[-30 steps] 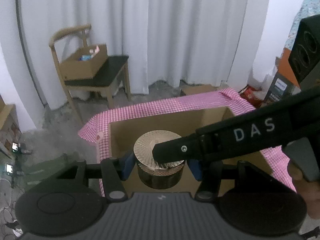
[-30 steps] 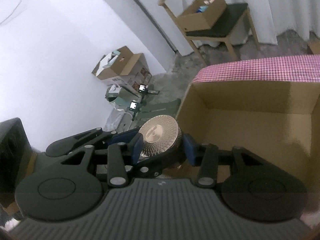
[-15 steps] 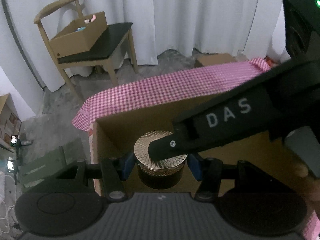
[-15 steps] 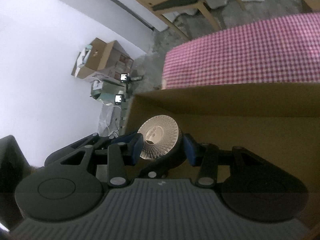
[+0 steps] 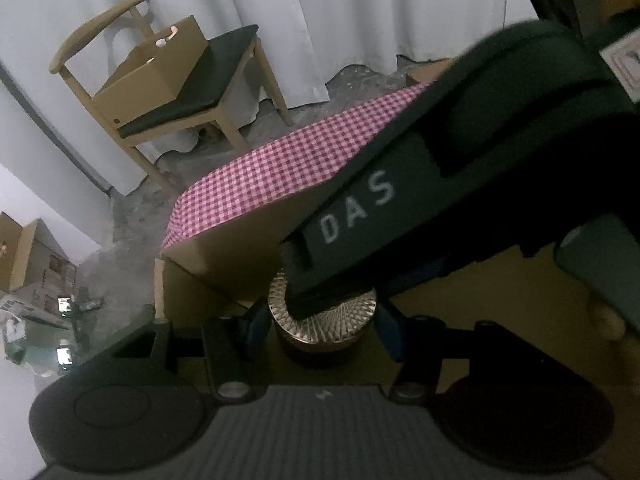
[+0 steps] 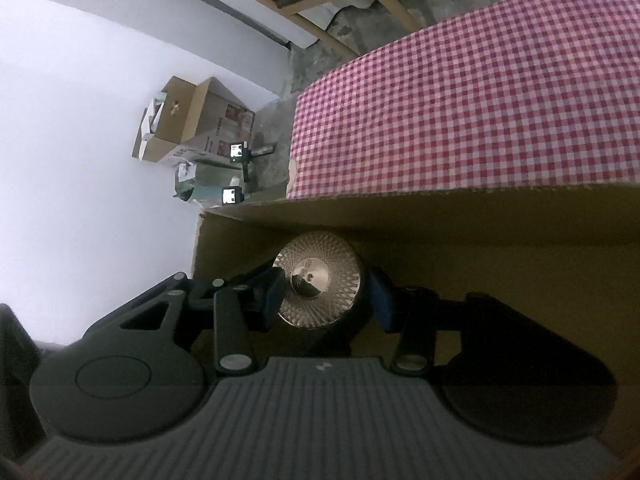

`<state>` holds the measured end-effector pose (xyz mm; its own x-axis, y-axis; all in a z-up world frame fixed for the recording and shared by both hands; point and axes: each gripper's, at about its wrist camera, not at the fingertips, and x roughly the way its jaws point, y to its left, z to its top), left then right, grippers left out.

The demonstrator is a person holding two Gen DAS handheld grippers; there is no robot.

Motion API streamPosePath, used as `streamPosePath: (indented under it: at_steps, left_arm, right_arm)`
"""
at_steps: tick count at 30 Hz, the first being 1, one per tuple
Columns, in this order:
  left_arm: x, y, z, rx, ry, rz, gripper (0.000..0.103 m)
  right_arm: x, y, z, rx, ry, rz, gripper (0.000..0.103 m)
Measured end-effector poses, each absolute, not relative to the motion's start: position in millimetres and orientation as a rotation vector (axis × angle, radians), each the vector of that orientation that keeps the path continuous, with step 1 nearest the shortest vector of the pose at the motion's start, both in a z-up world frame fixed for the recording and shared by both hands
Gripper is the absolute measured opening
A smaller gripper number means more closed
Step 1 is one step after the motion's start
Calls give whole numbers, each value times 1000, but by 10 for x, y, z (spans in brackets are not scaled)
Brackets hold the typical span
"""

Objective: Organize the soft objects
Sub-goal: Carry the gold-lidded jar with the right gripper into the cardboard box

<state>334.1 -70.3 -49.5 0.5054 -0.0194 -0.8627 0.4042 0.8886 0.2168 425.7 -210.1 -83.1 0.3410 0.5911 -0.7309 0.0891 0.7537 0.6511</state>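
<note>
A round dark jar with a gold ribbed lid (image 5: 324, 312) (image 6: 320, 286) hangs low inside an open cardboard box (image 5: 224, 264) (image 6: 440, 216). My left gripper (image 5: 322, 320) is shut on the jar, with a blue pad on each side of it. My right gripper (image 6: 326, 298) grips the same jar from another side. In the left wrist view, one black finger (image 5: 352, 216) of the right gripper, marked DAS, crosses over the lid and hides part of it. The box's floor under the jar is dark.
The box stands on a pink checked tablecloth (image 5: 288, 168) (image 6: 480, 100). Beyond the table, a wooden chair (image 5: 224, 64) carries a smaller cardboard box (image 5: 156, 76) before white curtains. More cartons (image 6: 192, 120) lie on the floor by the wall.
Both grippers have sunk with the jar from above the box's rim down inside it. The box walls now rise around the jar, and both views have tilted.
</note>
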Motion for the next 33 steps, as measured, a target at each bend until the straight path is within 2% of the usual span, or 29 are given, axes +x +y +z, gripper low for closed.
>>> streamPosePath:
  at_steps: [10, 33]
  left_arm:
    - [3425, -858, -601, 526, 1061, -245, 58]
    - [3488, -934, -684, 566, 1114, -243, 61]
  right_arm:
    - [4326, -2105, -950, 701, 1205, 350, 45]
    - [4338, -2140, -1027, 733, 1188, 332, 46]
